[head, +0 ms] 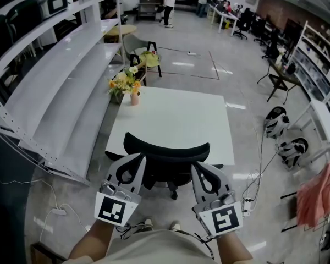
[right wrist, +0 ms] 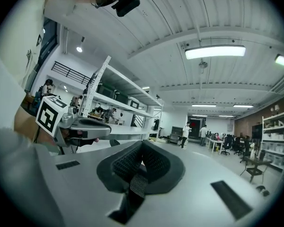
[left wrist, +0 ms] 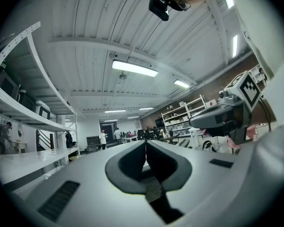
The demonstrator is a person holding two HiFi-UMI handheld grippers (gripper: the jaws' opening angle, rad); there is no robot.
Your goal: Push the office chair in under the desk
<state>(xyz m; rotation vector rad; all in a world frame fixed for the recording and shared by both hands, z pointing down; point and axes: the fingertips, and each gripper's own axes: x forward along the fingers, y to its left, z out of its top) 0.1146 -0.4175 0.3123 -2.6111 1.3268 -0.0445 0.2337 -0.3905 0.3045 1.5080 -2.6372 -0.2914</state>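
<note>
A black office chair (head: pixel 168 150) stands at the near edge of a white desk (head: pixel 176 120), its curved backrest towards me and its seat partly under the desktop. My left gripper (head: pixel 139 158) is at the backrest's left end and my right gripper (head: pixel 196 167) at its right end. Whether they touch it I cannot tell. In the left gripper view the left gripper (left wrist: pixel 145 144) is shut with nothing in it. In the right gripper view the right gripper (right wrist: pixel 142 146) is likewise shut and empty. Neither gripper view shows the chair.
A vase of yellow flowers (head: pixel 130 87) stands on the desk's far left corner. White shelving (head: pixel 60 92) runs along the left. Beyond the desk is another chair (head: pixel 147 59). Cables and a power strip (head: pixel 248 201) lie on the floor at right, near helmets (head: pixel 277 122) and a pink cloth (head: pixel 314 194).
</note>
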